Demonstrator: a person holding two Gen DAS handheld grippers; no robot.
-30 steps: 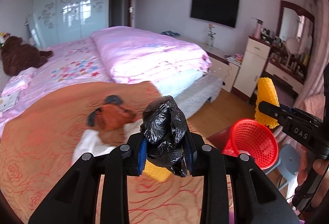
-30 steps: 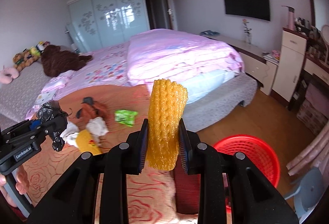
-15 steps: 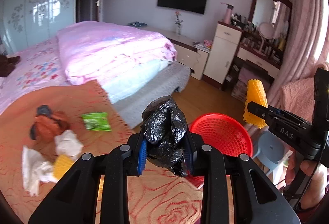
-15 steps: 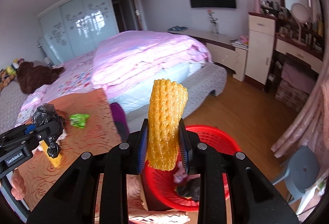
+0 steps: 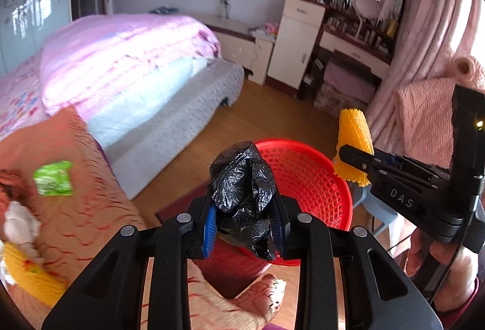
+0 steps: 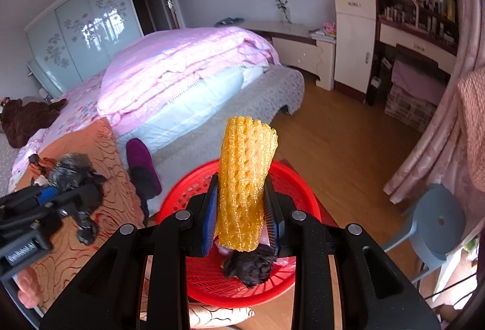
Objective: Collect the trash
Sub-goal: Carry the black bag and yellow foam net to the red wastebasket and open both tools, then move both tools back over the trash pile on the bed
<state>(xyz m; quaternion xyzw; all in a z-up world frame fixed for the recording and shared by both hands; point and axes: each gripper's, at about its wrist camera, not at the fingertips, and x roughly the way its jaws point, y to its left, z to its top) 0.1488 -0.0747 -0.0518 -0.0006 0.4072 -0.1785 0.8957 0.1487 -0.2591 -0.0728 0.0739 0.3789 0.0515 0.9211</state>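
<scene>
My left gripper point(image 5: 244, 228) is shut on a crumpled black plastic bag point(image 5: 244, 190) and holds it over the near rim of the red mesh basket point(image 5: 306, 178). My right gripper point(image 6: 242, 220) is shut on a yellow foam net sleeve point(image 6: 245, 181) above the same red basket point(image 6: 188, 196), which holds dark and pink trash point(image 6: 251, 264). The right gripper shows in the left wrist view point(image 5: 353, 152) beside the basket's far right rim. The left gripper shows in the right wrist view point(image 6: 57, 193) over the orange blanket.
On the orange blanket point(image 5: 81, 208) lie a green wrapper point(image 5: 53, 178), white tissue point(image 5: 18, 223) and a yellow wrapper point(image 5: 27, 278). A purple slipper point(image 6: 142, 169) lies by the bed point(image 6: 188, 78). A grey stool point(image 6: 436, 223) stands right of the basket, near pink curtains point(image 6: 439, 117).
Both grippers have swung right, away from the blanket, and come over the red basket. Each still holds its piece of trash.
</scene>
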